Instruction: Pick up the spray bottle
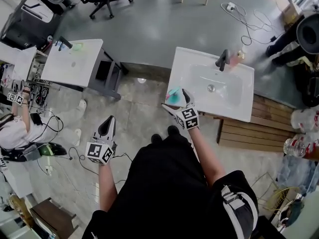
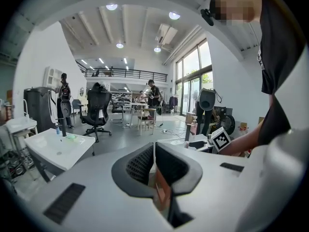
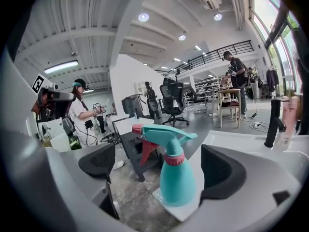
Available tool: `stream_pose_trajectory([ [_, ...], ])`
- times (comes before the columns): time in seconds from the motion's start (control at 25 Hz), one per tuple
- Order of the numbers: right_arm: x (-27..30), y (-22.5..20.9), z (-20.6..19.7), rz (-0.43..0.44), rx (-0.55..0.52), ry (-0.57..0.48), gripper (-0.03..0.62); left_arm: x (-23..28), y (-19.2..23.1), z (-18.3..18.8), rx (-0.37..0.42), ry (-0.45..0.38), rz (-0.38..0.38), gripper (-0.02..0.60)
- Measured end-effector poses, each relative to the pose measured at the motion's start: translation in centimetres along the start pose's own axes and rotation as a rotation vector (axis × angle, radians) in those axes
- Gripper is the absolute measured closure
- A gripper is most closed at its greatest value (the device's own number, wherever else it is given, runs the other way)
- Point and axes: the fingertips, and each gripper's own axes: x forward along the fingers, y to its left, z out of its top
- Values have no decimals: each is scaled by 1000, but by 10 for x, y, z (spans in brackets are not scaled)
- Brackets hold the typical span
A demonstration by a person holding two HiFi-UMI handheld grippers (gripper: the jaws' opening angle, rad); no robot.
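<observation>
Black-shirted person holds two marker-cubed tongs in the head view: left tongs point(image 1: 108, 125) over the floor, right tongs point(image 1: 176, 101) at one corner of a white sink point(image 1: 234, 103), flanking the single teal spray bottle point(image 1: 172, 95); a second sink point(image 1: 70, 63) stands apart.

Left gripper view: jaws pressed together, nothing between.

Right gripper view: jaws spread wide, the bottle point(image 3: 176, 180) upright between them, touching neither.

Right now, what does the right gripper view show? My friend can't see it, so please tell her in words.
A teal spray bottle with a red trigger stands upright on the corner of a white sink, between the open jaws of the right gripper. A black faucet stands farther back on the sink, with a big workshop hall behind it.
</observation>
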Motion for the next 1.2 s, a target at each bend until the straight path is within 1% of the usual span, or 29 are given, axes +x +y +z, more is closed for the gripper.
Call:
stream_pose_trajectory([
  [0.24, 6, -11, -5, -2, 41, 9, 53, 8, -4, -1, 5, 12, 3, 551],
  [0.44, 10, -10, -7, 6, 56, 13, 66, 11, -4, -6, 7, 30, -3, 551],
  [0.84, 18, -10, -1, 8, 50, 15, 102, 16, -1, -4, 4, 32, -10, 551],
  [1.2, 23, -8, 1, -14, 31, 8, 149, 12, 6, -8, 0, 34, -9, 551],
])
